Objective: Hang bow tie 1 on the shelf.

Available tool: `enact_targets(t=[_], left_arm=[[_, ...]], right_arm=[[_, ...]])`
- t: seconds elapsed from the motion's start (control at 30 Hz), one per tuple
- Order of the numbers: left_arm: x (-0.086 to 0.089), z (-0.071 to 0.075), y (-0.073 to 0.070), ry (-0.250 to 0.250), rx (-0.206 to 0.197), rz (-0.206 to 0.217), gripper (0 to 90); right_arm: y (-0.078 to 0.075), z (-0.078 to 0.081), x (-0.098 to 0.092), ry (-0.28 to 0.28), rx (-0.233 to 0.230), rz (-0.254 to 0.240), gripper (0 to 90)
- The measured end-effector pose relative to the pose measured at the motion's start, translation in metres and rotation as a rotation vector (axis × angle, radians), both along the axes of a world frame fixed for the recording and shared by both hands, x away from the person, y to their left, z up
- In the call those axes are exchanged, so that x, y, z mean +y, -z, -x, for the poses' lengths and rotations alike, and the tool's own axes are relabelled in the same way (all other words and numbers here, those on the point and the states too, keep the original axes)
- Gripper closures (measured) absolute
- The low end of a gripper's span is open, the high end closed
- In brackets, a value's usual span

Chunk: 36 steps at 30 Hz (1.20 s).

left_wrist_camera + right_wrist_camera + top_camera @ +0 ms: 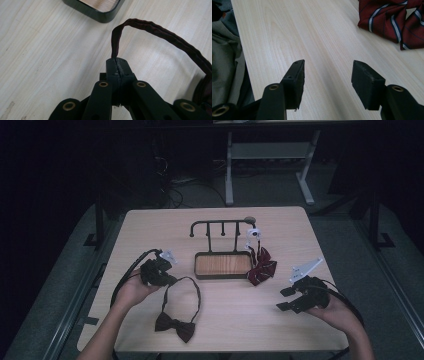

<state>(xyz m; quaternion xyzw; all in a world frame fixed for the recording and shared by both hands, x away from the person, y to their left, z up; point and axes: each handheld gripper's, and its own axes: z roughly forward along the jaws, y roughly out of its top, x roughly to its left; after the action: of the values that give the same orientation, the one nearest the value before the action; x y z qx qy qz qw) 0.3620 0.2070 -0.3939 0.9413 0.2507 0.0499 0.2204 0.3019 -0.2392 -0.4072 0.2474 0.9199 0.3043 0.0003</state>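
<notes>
A dark maroon bow tie [174, 325] lies near the table's front edge, and its neck strap [192, 285] loops up toward the tray. My left gripper [169, 281] is shut on that strap [140, 25], which rises from between the pressed jaw tips [117, 65] and arcs off to the right. A red bow tie with white and blue stripes [261, 267] [392, 20] lies at the tray's right end. My right gripper [283, 299] [327, 80] hovers over bare table at the right, open, with nothing between its jaws.
A dark-rimmed tray with a wooden floor [196, 265] [100, 13] sits mid-table, with a black rack of hooks [220, 224] rising behind it. A small white object [253, 235] stands by the rack's right end. Grey cloth [224, 55] lies past the table's edge.
</notes>
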Motion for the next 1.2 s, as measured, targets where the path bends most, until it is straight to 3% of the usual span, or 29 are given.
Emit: enact_targets(t=[0.83,1.2], left_arm=[[-0.004,0.015,-0.030,0.081,-0.004,0.007,89.3],[-0.002,0.018,-0.042,0.104,0.004,0.034,89.4]], right_arm=[[-0.001,0.000,-0.001,0.004,-0.001,-0.004,43.8],[-0.001,0.000,-0.001,-0.001,0.000,-0.008,44.2]])
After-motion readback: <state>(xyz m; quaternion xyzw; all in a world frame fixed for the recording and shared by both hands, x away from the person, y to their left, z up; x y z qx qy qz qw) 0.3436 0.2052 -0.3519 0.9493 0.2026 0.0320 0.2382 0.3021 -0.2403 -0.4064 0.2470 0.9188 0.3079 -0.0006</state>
